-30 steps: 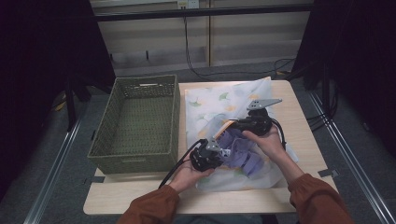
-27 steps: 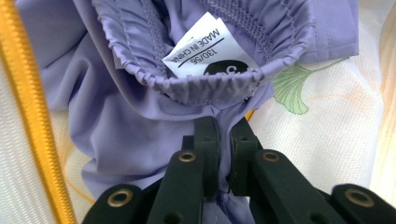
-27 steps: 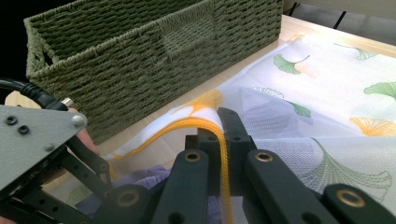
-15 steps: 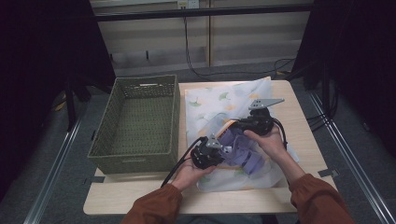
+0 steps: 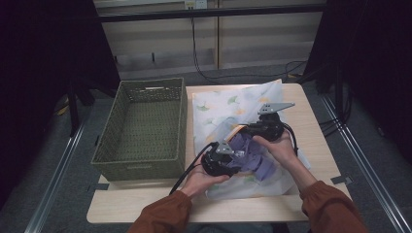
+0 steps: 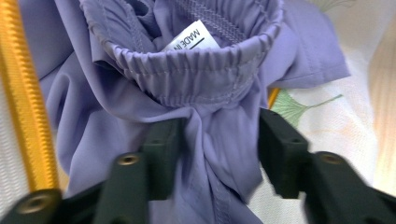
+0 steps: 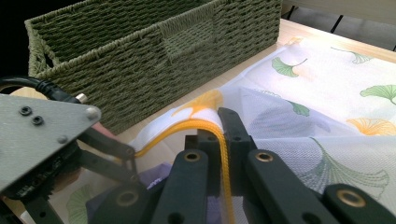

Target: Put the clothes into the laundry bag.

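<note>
Since the earlier frame our left gripper [image 6: 212, 154] has been opening around the purple elastic-waisted garment [image 6: 196, 93], jaws apart; our right gripper [image 7: 219, 140] clamps the orange-zippered white mesh bag [image 7: 327, 140] beside the green woven basket [image 5: 141, 128].

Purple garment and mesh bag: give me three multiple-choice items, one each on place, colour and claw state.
1. Where is the woven basket?
A. left of the mesh bag
B. on the bag
C. on the floor

2. What colour is the bag's zipper edge?
A. blue
B. orange-yellow
C. black

3. What does the right claw do?
A. stands wide open
B. pinches the basket rim
C. pinches the zipper edge

Answers: 1 A, the high view shows them side by side; 2 B, the right gripper view shows it; 3 C, its jaws close on the edge.
</note>
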{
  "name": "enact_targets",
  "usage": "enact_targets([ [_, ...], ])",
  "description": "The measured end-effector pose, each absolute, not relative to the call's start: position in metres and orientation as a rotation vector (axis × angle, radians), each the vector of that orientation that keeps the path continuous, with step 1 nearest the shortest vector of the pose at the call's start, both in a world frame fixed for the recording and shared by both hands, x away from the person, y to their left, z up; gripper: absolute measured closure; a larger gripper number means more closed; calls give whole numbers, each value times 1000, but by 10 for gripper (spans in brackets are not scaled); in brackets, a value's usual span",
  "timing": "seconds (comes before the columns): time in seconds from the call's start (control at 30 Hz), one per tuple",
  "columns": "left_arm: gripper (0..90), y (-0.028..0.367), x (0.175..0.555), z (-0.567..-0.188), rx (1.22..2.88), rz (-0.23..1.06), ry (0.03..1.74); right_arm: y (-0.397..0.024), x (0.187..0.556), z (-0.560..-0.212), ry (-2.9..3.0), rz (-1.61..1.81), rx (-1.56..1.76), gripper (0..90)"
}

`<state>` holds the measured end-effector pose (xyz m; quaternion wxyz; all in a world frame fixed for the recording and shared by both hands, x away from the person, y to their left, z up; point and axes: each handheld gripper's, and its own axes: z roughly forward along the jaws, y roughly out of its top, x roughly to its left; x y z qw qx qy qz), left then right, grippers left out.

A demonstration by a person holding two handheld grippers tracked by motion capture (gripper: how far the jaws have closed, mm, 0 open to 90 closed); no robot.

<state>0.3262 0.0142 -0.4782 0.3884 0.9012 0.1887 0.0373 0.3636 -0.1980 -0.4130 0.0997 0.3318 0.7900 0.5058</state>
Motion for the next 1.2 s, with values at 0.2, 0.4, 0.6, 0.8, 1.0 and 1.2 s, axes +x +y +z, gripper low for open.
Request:
enact_targets([
  [0.2,252,8,336,-487,2270,83,530,-198,364,-414,2340,1488,992,883],
  [0.4,135,0,338,-492,2291,97,545,-195,365,-415,2353,1475,983,885],
  [0.6,219,-6,348,-490,2380,125,527,-196,365,-416,2353,1477,986,884],
  [0.8,670,-6,353,-489,2415,215,577,-198,367,-417,2353,1475,995,887],
  [1.0,800,-7,355,-489,2365,214,617,-201,366,-414,2340,1479,990,888],
  [1.2,817,-7,358,-481,2347,217,630,-198,365,-413,2356,1482,976,889],
])
